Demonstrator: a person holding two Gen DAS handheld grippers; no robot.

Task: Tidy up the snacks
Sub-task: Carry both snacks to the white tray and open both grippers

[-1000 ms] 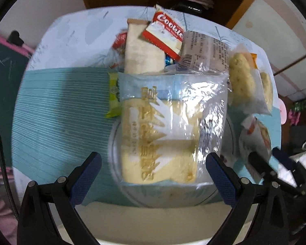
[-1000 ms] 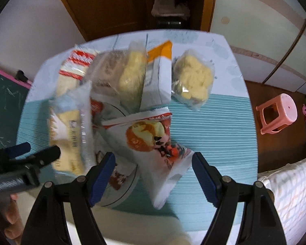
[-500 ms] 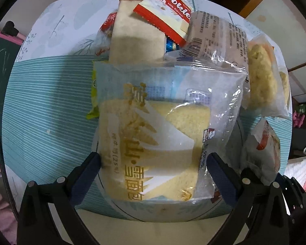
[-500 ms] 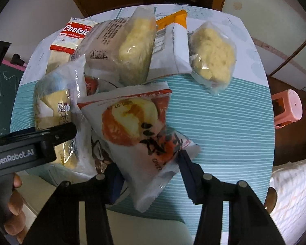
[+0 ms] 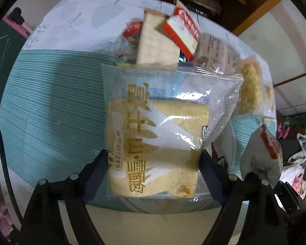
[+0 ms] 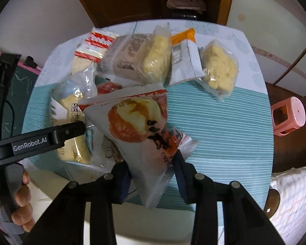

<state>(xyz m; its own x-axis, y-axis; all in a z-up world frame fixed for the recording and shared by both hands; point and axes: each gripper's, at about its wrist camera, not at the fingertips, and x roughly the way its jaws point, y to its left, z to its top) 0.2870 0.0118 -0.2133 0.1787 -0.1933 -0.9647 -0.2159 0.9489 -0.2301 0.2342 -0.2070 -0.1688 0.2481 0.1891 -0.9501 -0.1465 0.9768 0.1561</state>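
Note:
My left gripper (image 5: 154,163) is shut on a clear bag of yellow cake (image 5: 159,138) with gold lettering and holds it above the table. It also shows in the right wrist view (image 6: 71,110), with the left gripper's finger (image 6: 51,137) across it. My right gripper (image 6: 152,173) is shut on a white packet with an orange pastry picture (image 6: 140,122), lifted off the table; it shows at the right edge of the left wrist view (image 5: 263,157).
A round table with a teal striped mat (image 6: 224,126) holds a pile of snacks: a red cookie packet (image 5: 183,32), a pale wafer pack (image 5: 155,47), a brown cake bag (image 6: 132,61), an orange-topped white packet (image 6: 185,59) and a crumbly yellow snack bag (image 6: 220,69). A pink stool (image 6: 287,116) stands at the right.
Both grippers have closed on their packets and lifted them: the left on the yellow cake bag, the right on the orange pastry packet. Both cameras have pulled back a little.

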